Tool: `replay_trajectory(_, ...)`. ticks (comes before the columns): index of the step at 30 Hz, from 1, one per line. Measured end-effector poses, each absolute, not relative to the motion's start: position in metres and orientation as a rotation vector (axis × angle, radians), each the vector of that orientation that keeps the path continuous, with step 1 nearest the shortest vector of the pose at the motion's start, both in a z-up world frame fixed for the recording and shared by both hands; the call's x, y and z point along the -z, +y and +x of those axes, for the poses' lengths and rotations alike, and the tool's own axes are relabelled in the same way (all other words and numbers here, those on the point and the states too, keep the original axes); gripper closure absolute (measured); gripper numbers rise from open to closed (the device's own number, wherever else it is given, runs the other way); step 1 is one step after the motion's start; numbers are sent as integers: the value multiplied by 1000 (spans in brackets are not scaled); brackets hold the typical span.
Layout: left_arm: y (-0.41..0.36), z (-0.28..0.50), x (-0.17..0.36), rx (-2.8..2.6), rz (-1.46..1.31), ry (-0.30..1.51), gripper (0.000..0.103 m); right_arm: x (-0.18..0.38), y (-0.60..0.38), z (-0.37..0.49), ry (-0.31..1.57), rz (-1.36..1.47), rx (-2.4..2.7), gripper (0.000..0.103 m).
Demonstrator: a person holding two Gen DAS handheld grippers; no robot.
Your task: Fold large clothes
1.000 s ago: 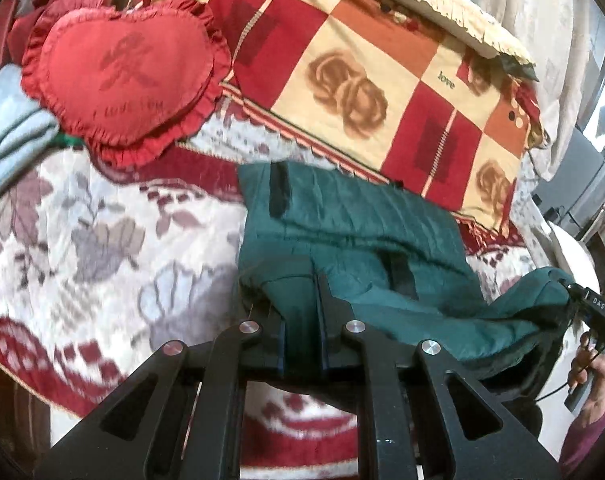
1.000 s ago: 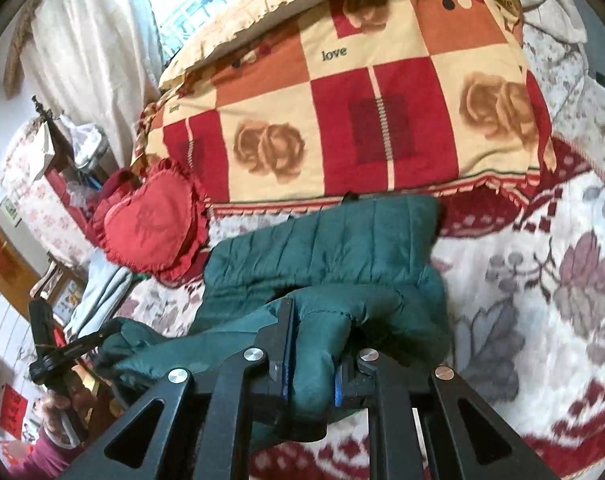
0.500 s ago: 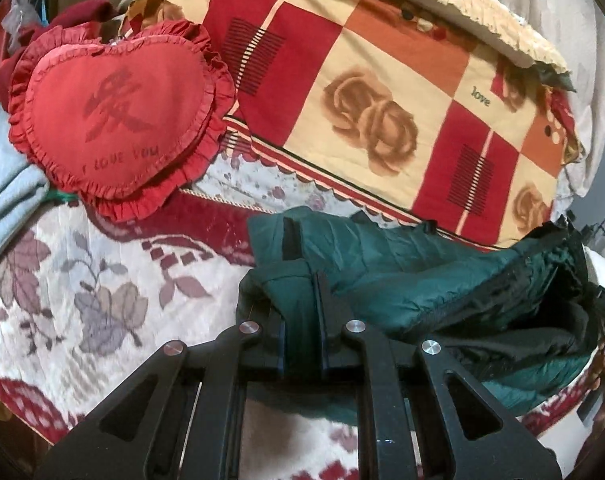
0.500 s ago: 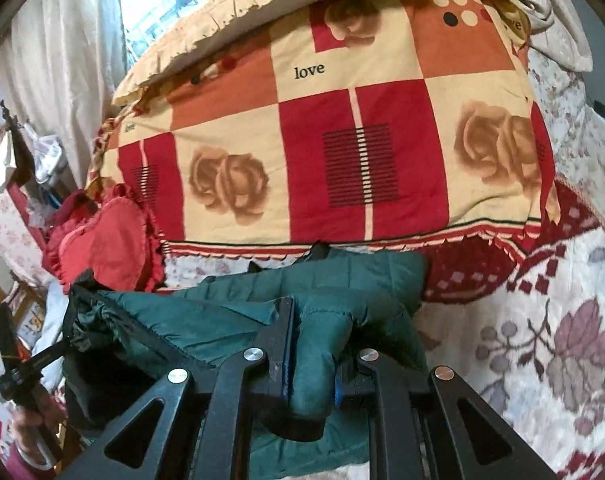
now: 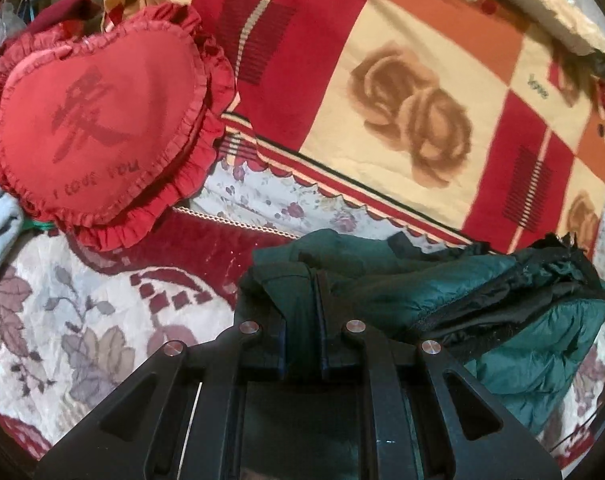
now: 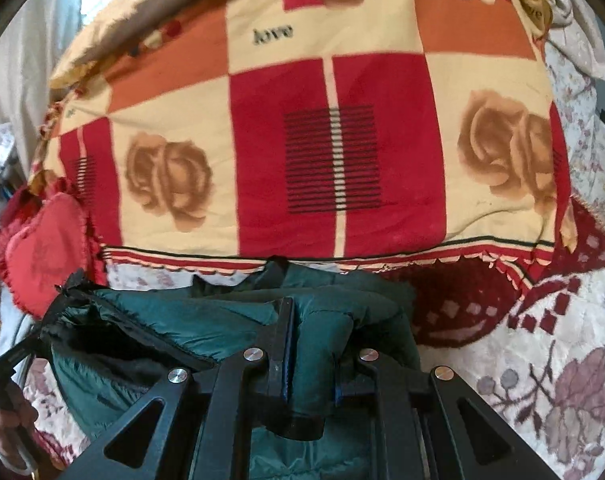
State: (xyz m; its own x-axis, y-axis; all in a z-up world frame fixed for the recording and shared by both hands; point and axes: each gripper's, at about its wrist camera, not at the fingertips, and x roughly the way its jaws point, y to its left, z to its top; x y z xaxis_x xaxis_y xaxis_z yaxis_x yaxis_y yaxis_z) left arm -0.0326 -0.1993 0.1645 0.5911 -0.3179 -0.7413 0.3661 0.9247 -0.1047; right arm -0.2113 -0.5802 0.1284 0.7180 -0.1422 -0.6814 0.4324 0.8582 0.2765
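Quilted dark-green fabric is what both claws have hold of: the left claw is pinched tight on one corner of the padded green jacket, and the right claw is clamped just as tight on a thick bunched fold of the same garment at its other end. Going left to right from the left claw, the red heart cushion sits up and to its left on the bed, the checked rose blanket lies ahead of it, and the jacket sags off to its right with the black lining showing in the gap. From the right claw, the lifted edge hangs to its left, where the person's hand on the other tool is just in view, and the blanket edge is right ahead of its tips. I judge this the carry-over stage of a fold, the near edge being brought toward the far edge. The next move calls for laying both corners down level on the far edge before letting go. Against a second ago, the jacket lay far flatter and more spread out; now it is doubled up, and blanket and cushion loom nearer.
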Motion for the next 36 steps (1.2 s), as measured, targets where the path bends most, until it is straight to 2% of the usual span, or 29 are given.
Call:
replay_trajectory(14,-236,23,-105,337,80,892,91,-56,-608,-146,727,503,432,90)
replay_trajectory(20,-231,36,-96,380,-15,935,88,-54,-613,-144,728,548,426,80)
replay_trajectory(23,-222,41,-102,429,-85,978,86,-73,-613,-160,658,585,402,58)
replay_trajectory(24,-218,42,-105,443,-112,986,83,-82,-610,-166,637,574,401,41)
replay_trajectory(26,-209,41,-114,476,-166,994,78,-99,-601,-182,592,529,426,18)
replay_trajectory(28,-203,33,-126,503,-181,976,71,-115,-592,-198,547,519,405,19)
replay_trajectory(29,-202,28,-131,512,-175,963,61,-121,-588,-203,533,524,383,19)
replay_trajectory(30,-201,23,-135,514,-169,948,46,-127,-583,-209,522,524,348,18)
replay_trajectory(32,-196,10,-148,511,-160,889,34,-133,-566,-211,530,489,287,18)
replay_trajectory(36,-193,-2,-159,511,-120,852,34,-134,-518,-201,606,345,200,19)
